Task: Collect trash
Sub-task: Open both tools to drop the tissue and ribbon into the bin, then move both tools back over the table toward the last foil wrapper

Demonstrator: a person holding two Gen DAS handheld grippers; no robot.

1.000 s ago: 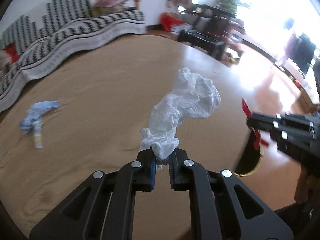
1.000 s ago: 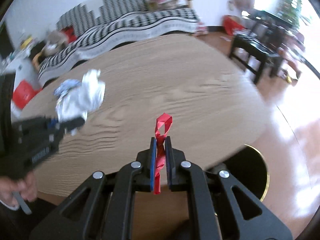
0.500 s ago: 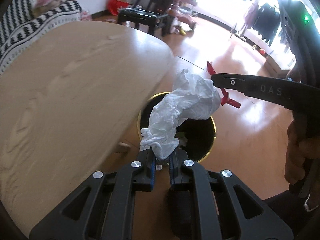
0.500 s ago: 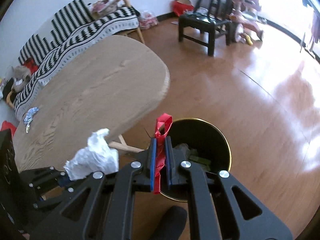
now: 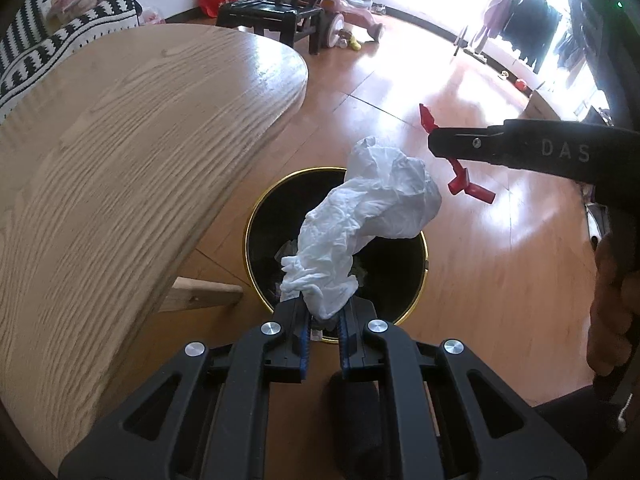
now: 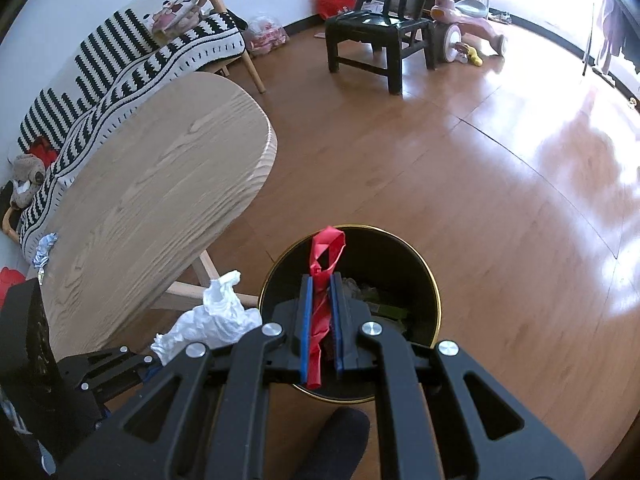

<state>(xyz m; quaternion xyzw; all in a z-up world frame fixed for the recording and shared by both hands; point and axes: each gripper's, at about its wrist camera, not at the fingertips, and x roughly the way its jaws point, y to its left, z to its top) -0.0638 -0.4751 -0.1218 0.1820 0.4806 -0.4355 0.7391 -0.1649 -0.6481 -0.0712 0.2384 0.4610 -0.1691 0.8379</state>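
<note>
My left gripper point(image 5: 323, 312) is shut on a crumpled white tissue point(image 5: 368, 216), held over the black bin with a gold rim point(image 5: 256, 216) on the floor. The right gripper point(image 6: 321, 286) is shut on a red wrapper strip point(image 6: 325, 280), also above the bin point(image 6: 424, 264). In the left wrist view the right gripper point(image 5: 434, 140) comes in from the right with the red wrapper point(image 5: 460, 180) sticking out of it. The right wrist view shows the tissue point(image 6: 212, 320) at lower left in the left gripper point(image 6: 154, 366). Some trash lies inside the bin.
A wooden oval table point(image 5: 120, 160) stands left of the bin, with a blue-and-white wrapper point(image 6: 44, 248) on its far end. A black chair point(image 6: 372, 28), a pink ride-on toy point(image 6: 460, 16) and a striped sofa point(image 6: 120, 64) stand farther off. A person's foot point(image 6: 336, 444) shows below.
Both grippers swung off the tabletop to above the bin and sank toward it, each keeping its trash. The bin has come into full view under them.
</note>
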